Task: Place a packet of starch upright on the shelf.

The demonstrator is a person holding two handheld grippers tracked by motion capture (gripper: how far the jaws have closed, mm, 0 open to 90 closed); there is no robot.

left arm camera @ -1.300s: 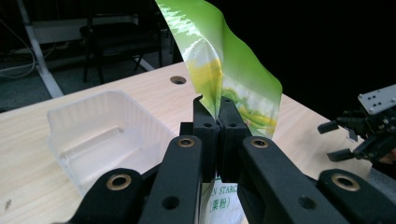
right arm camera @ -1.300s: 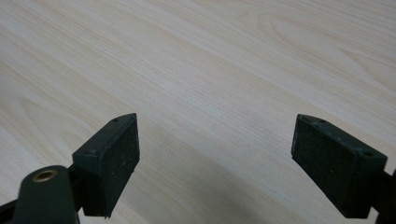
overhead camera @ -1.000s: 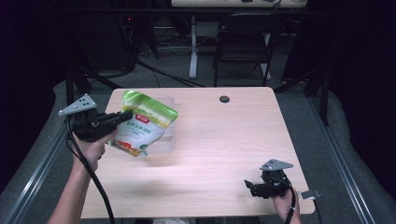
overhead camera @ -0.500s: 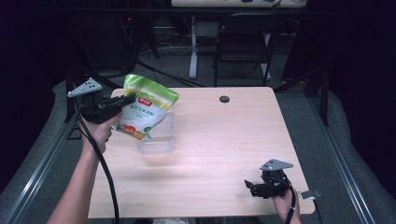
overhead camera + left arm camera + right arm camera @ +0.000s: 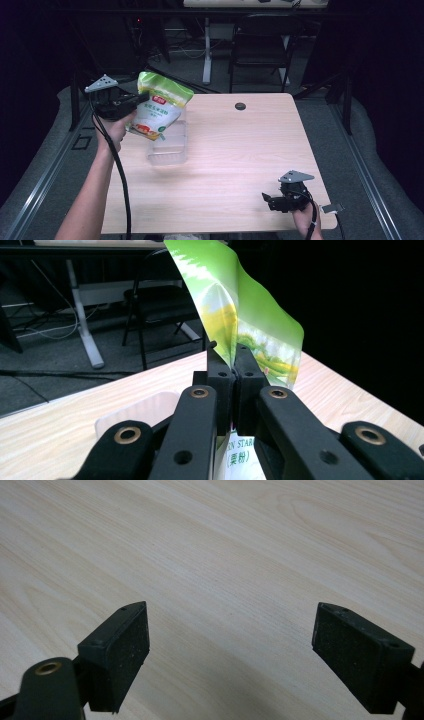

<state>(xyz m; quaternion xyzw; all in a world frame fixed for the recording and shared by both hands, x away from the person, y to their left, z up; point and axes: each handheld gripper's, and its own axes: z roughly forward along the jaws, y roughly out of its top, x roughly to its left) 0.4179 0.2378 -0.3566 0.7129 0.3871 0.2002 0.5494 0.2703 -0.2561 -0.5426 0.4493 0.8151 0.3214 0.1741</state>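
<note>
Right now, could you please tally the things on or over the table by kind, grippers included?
Green pouch: 1
Clear plastic container: 1
Small black disc: 1
Grippers: 2, the left gripper and the right gripper
Total: 5

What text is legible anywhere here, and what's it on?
"EN STAR": green letters on the white lower part of the green bag, cut off by the left gripper pinching it.
"(粟粉)": just beneath, same bag.
Red label and dark print on the bag's front in the high view: too small and blurred to read.
Clear plastic container, table, right gripper: no text.
</note>
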